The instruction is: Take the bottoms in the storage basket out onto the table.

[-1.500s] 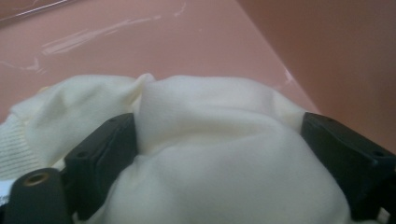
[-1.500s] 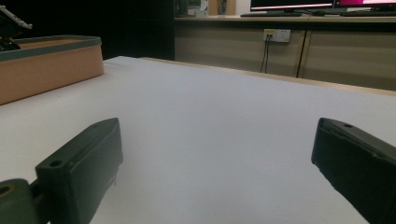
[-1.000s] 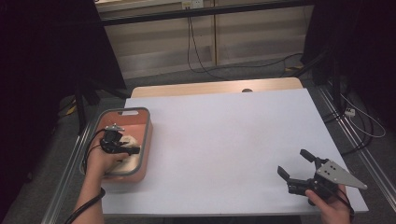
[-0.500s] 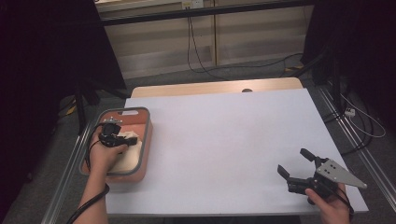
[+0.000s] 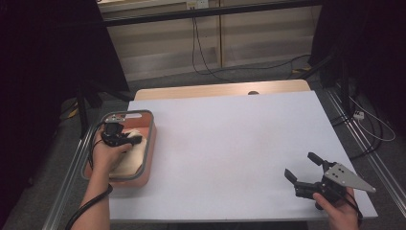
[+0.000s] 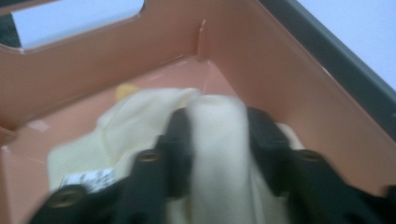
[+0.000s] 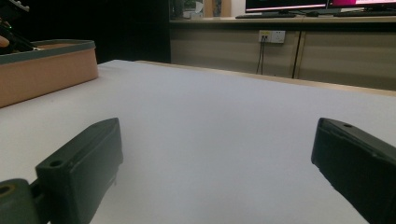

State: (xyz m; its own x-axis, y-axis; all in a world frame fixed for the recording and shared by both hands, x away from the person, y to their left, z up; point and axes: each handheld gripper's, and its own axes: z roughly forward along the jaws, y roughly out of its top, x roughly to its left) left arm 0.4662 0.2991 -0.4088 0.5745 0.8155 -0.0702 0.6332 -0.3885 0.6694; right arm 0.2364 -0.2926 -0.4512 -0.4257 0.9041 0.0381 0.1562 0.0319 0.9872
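A salmon-coloured bin point(image 5: 149, 143) with a grey rim stands at the table's left edge. Inside it lies a cream cloth point(image 5: 128, 160). My left gripper point(image 5: 125, 139) reaches down into the bin. In the left gripper view a plump fold of the cream cloth point(image 6: 215, 140) stands between the two black jaws of the left gripper point(image 6: 217, 122). The jaws have just been opening, and the fold looks loose, not pinched. A small label point(image 6: 88, 178) is on the cloth. My right gripper point(image 5: 300, 164) rests open near the table's front right corner, nothing between its jaws point(image 7: 215, 135).
The white table top point(image 5: 230, 134) stretches between the two grippers. In the right gripper view the bin point(image 7: 46, 70) stands far off at the left. Cables point(image 5: 210, 67) hang behind the table, and metal rails point(image 5: 364, 158) run along its sides.
My left gripper has shifted a little towards the bin's far end. The right gripper has stayed where it was.
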